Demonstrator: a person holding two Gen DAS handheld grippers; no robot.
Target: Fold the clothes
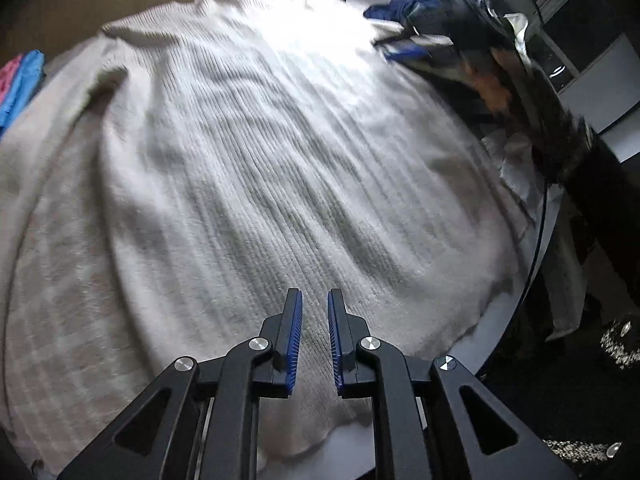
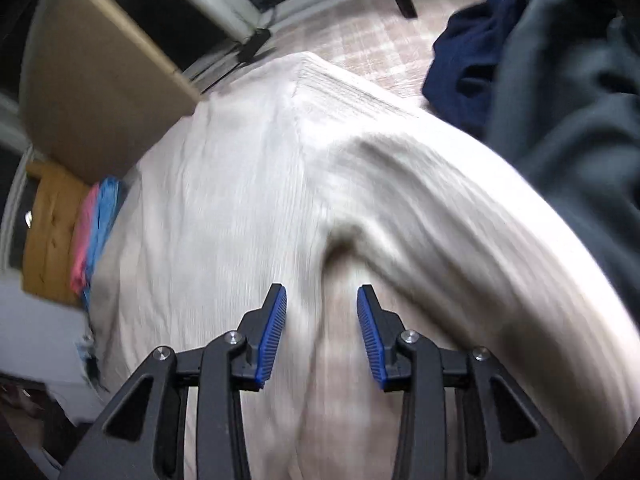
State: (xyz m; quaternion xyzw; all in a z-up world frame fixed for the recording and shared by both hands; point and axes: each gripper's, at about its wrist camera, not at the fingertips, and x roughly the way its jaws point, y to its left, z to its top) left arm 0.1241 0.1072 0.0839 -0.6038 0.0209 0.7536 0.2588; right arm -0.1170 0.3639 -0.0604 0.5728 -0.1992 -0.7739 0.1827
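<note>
Left wrist view: pink and blue folded cloth (image 1: 20, 80) lies at the far left edge. A cream ribbed sweater (image 1: 240, 160) is spread flat and fills the centre of the frame. The left gripper (image 1: 315, 300), at lower centre, is parted by a narrow gap; nothing sits between its blue pads, which hover above the sweater's near hem. A blue garment (image 1: 404, 10) lies at upper right, beside a blurred dark shape that cannot be identified.

Right wrist view: a tan board (image 2: 100, 100) stands at upper left. The sweater (image 2: 260, 180) spans the centre, one sleeve (image 2: 460, 200) folded across it. The right gripper (image 2: 322, 300) is wide open and empty. Dark clothing (image 2: 560, 100) is heaped at upper right.
</note>
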